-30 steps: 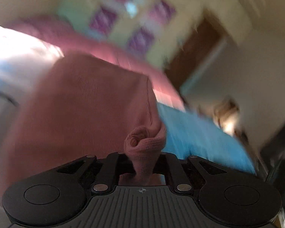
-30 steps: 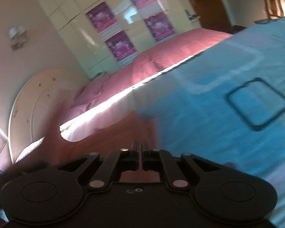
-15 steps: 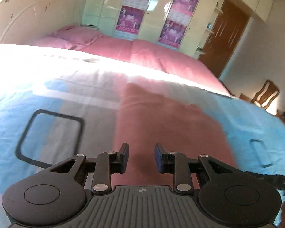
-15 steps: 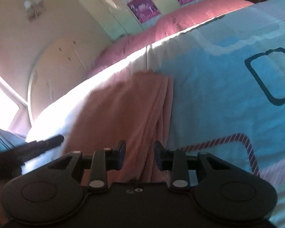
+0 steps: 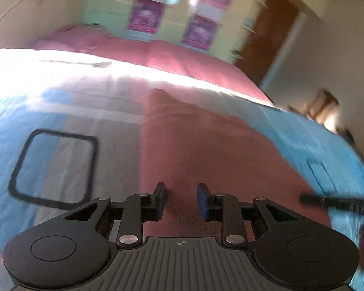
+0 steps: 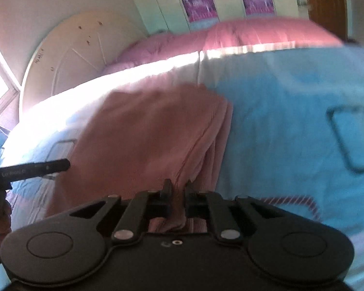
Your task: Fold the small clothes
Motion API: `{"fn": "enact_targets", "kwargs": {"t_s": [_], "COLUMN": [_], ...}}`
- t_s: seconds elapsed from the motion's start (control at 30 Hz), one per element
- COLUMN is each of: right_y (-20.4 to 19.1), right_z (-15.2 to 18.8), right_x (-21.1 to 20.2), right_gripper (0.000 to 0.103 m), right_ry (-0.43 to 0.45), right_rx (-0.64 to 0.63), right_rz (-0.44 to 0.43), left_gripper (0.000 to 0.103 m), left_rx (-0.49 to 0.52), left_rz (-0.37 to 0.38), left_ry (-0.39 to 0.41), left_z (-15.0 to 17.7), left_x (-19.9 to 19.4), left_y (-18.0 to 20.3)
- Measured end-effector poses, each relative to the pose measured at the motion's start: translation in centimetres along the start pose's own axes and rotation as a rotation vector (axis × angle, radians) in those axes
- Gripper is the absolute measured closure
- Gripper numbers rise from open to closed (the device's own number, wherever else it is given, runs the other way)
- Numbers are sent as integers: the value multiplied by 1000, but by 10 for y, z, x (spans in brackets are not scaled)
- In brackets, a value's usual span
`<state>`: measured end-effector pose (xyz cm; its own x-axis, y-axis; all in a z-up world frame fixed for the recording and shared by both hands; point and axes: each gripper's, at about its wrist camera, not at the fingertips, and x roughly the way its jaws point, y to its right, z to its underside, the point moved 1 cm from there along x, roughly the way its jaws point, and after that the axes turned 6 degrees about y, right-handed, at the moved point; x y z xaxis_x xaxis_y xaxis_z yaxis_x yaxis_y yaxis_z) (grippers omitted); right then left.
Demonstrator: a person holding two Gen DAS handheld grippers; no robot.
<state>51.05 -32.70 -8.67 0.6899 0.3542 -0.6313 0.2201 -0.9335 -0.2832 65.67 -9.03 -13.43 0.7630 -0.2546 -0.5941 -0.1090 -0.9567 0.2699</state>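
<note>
A pink garment (image 5: 206,145) lies flat on the blue patterned bedcover (image 5: 48,169). My left gripper (image 5: 180,200) hovers open over the garment's near end, with nothing between its pads. In the right wrist view the same garment (image 6: 145,133) shows layered folds along its right side. My right gripper (image 6: 177,189) is closing its jaws, and a fold of the garment's near edge is pinched between them. The right gripper's tip (image 5: 327,201) shows at the left view's right edge. The left gripper's tip (image 6: 36,167) shows at the right view's left edge.
The blue bedcover (image 6: 291,121) extends to the right of the garment. Pink bedding (image 5: 157,55) and a pale headboard (image 6: 68,55) lie beyond. Behind them stand a wardrobe with purple posters (image 5: 145,17), a brown door (image 5: 274,31) and a chair (image 5: 322,109). A hand (image 6: 1,218) holds the left tool.
The left gripper, which held a bunched piece of the raised garment, has let go, and the cloth now lies flat. The right gripper opened and then shut on the near fold.
</note>
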Motion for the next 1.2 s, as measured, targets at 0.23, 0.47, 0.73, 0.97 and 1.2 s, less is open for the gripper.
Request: {"fn": "enact_targets", "kwargs": {"t_s": [0.23,0.47,0.73,0.97,1.2], "right_y": [23,-8,-12,7,6], "right_z": [8,22,-10,-69,-67], "right_x": [23,-8,-14,77,91], "right_gripper": [89,100,88,91,84], "right_ry": [-76,-77,97,77,8], "right_rx": [88,-59,-115,-114,-167], "right_rz": [18,12,91,143,219], "left_gripper": [75,75,75,75,75], "left_rx": [108,101,105,134,114], "left_rz": [5,26,32,26,27], "left_ry": [-35,-120,41,-1,11], "left_z": [0,40,-10,-69,-55], "left_x": [-14,-14,-25,70,54], "left_y": [21,11,1,-5,-2]}}
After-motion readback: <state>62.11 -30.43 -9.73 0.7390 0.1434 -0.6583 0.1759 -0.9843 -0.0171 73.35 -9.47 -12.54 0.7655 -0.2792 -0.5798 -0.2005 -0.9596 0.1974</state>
